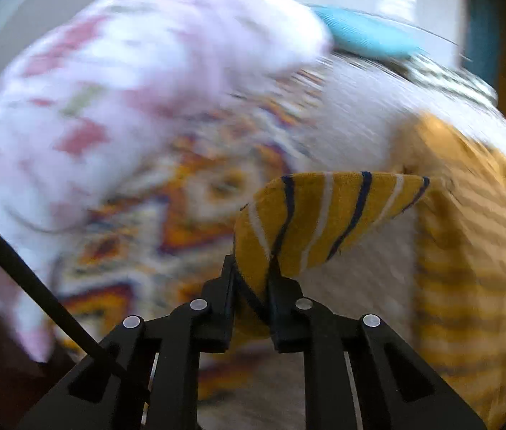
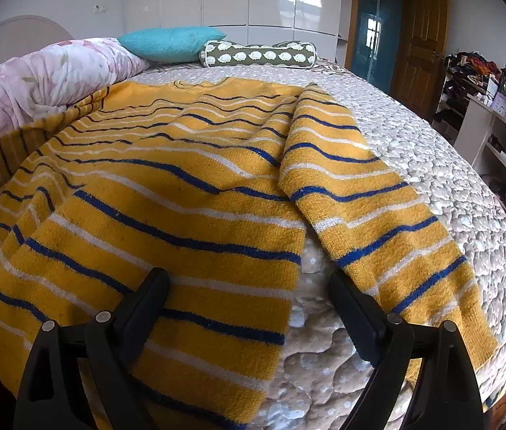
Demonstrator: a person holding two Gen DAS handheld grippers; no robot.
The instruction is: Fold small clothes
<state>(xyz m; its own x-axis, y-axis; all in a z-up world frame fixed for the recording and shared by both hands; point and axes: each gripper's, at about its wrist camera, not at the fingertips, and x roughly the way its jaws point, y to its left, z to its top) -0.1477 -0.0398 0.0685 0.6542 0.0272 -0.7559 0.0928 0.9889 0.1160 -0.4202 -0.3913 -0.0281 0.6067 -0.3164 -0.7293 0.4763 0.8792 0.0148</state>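
Your left gripper [image 1: 251, 279] pinches a corner of the striped sweater [image 2: 167, 193] and holds that bit up off the bed [image 2: 432, 165]. Your right gripper [image 2: 249, 286] is wide open and holds nothing. It hangs just over the sweater's bottom edge. The sweater lies mostly flat on the bed, near the pink blanket [image 2: 45, 71]. One sleeve [image 2: 367, 215] lies spread out beside the body. I think the folding has just begun. Nearly all of it is left to do.
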